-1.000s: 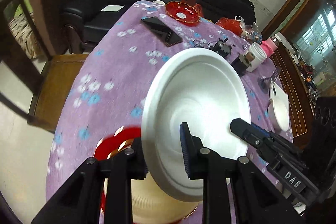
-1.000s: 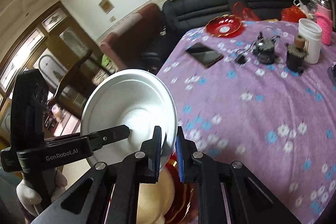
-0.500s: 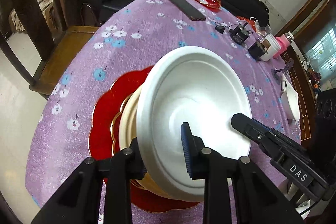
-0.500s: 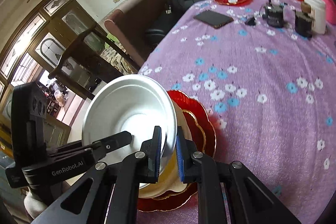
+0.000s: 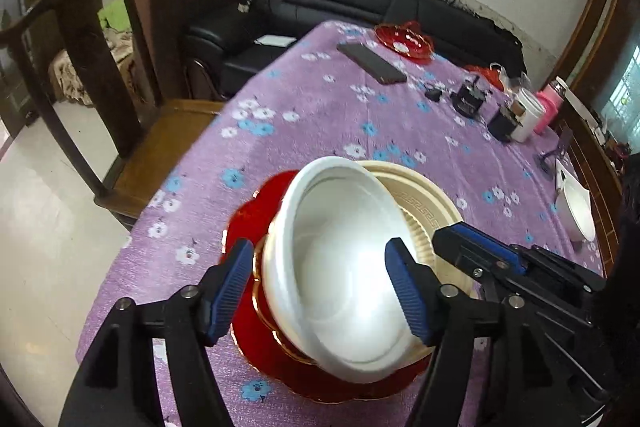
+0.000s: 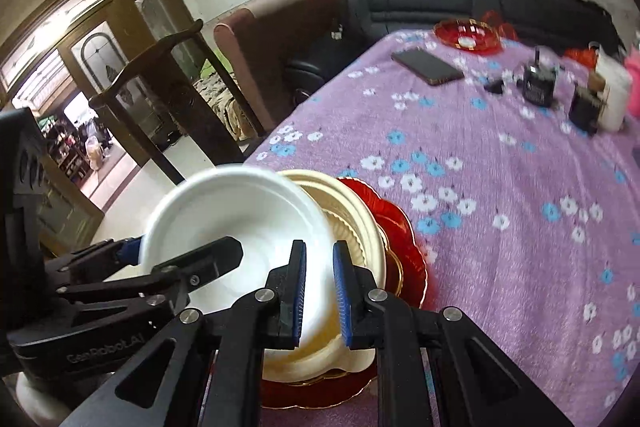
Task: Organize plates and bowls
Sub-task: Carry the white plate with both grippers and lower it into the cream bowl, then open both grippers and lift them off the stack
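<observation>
A white bowl [image 5: 344, 267] [image 6: 224, 219] rests tilted in a cream bowl [image 5: 424, 199] [image 6: 352, 219] that sits on a red scalloped plate [image 5: 256, 203] [image 6: 400, 239]. My left gripper [image 5: 320, 291] [image 6: 184, 251] is opening: one finger stands inside the white bowl, the other outside its wall, and neither pad presses on it. My right gripper [image 6: 320, 291] [image 5: 472, 247] stays shut on the white bowl's rim at the side over the cream bowl.
The purple flowered cloth [image 5: 320, 115] covers the table. A small white bowl [image 5: 576, 211] sits at the right edge. Far back lie a phone [image 5: 372, 63], a red glass dish [image 5: 404, 43], two black devices, a white jar [image 5: 528, 115] and a pink bottle. A wooden chair [image 5: 100, 67] stands left.
Both grippers came down with the white bowl, which now sits in the cream bowl on the red plate. The left jaws let go of the rim and spread wide.
</observation>
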The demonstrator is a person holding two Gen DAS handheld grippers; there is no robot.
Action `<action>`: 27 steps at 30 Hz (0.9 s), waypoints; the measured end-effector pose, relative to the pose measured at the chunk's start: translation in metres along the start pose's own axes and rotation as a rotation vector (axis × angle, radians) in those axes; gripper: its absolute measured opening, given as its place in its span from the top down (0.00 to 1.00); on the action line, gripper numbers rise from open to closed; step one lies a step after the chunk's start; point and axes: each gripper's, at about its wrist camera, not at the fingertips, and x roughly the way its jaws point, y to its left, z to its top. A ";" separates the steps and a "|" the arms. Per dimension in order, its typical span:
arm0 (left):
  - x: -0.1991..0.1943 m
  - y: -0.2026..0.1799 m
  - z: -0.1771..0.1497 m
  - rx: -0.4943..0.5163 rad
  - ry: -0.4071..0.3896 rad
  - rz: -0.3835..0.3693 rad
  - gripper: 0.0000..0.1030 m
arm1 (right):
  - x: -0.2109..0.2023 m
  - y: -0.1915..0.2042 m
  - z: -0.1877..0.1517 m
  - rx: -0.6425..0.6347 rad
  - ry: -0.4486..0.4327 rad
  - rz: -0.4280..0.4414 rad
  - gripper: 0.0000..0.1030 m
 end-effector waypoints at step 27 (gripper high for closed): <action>0.021 0.038 -0.003 -0.246 -0.053 -0.191 0.27 | -0.075 -0.059 -0.032 0.128 -0.190 -0.029 0.53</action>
